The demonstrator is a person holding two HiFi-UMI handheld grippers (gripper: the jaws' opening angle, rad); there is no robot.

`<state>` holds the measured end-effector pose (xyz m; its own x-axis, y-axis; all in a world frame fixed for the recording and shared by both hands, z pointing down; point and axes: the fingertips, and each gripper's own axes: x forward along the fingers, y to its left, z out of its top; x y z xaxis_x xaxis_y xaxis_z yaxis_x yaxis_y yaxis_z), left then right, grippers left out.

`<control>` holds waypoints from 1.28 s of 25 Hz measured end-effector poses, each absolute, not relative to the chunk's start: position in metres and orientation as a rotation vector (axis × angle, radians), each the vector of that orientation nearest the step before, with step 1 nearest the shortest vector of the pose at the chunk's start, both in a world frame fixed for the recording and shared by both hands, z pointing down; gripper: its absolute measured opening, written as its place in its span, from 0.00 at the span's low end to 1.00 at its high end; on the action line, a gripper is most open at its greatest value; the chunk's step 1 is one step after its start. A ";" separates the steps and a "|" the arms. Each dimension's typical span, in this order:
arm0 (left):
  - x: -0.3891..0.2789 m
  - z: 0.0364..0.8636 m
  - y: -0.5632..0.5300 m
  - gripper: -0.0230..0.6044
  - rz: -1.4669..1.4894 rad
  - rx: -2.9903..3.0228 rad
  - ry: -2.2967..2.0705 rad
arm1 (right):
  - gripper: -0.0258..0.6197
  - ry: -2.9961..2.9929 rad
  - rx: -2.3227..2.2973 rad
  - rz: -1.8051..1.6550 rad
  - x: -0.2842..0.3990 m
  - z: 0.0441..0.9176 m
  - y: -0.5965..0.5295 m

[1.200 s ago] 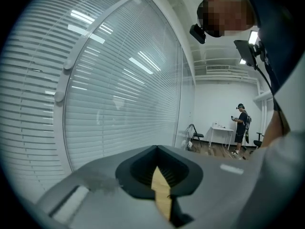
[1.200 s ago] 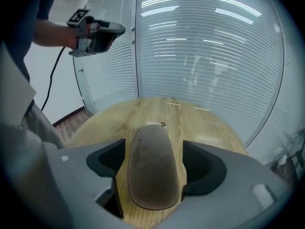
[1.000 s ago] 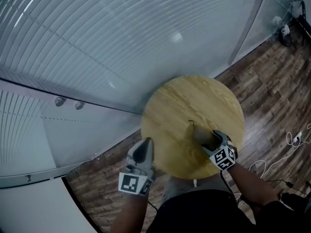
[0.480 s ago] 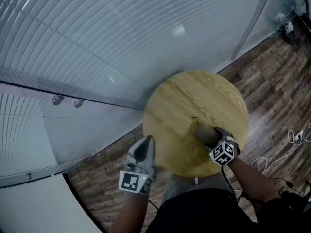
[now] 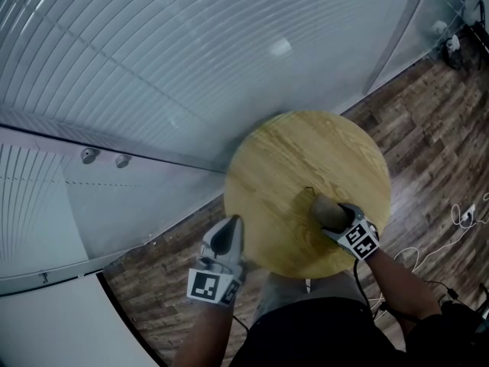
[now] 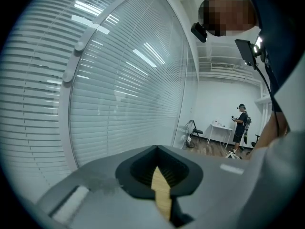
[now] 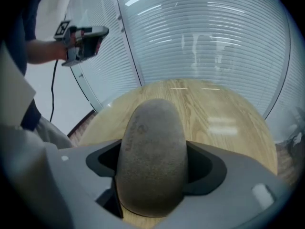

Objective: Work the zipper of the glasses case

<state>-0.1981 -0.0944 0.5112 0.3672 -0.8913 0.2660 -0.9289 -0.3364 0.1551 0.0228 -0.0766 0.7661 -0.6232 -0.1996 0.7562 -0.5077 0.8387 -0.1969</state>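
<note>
At the left, the left gripper [image 5: 228,232] is held just off the near-left edge of the table [image 5: 290,151], above the floor [image 5: 153,297]. Its jaws are closed and nothing is held in them. Little change is seen there against the earlier pictures.

Toward the table's near-right edge, the glasses case [image 7: 151,147] is clamped between the jaws of the right gripper [image 5: 335,219], which are spread wide by the case's breadth. These jaws have just been closing a little, with the case between them. The marker cube [image 5: 361,239] is seen turned compared with a second ago, so the wrist has been rolled.

It is judged that the grip is being settled to steady the case for the zip. No pulling is under way yet, since the free gripper is kept well apart from the case.

The case is seen as a rounded, oblong shell of grey-brown, felt-like cloth, with faint stamped print on top. No zip line can be made out. A thin dark hooked shape [image 5: 309,190] lies on the table at its far end; whether it is the pull cannot be told.
</note>
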 end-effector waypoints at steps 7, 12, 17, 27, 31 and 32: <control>-0.179 0.535 -0.094 0.04 0.226 2.367 -1.517 | 0.65 -2.398 0.493 0.551 0.003 0.712 -0.084; -0.162 0.533 -0.095 0.04 0.240 2.417 -1.452 | 0.65 -2.515 0.423 0.519 -0.002 0.659 -0.087; -0.135 0.526 -0.099 0.23 0.166 2.476 -1.264 | 0.65 -2.614 0.313 0.432 -0.004 0.591 -0.078; -0.127 0.486 -0.101 0.31 0.187 2.684 -1.057 | 0.65 -2.685 0.158 0.262 -0.025 0.497 -0.055; -0.125 0.477 -0.098 0.32 0.187 2.719 -1.006 | 0.65 -2.709 0.165 0.238 -0.032 0.484 -0.053; -0.124 0.472 -0.099 0.32 0.177 2.731 -1.004 | 0.65 -2.722 0.164 0.226 -0.033 0.482 -0.053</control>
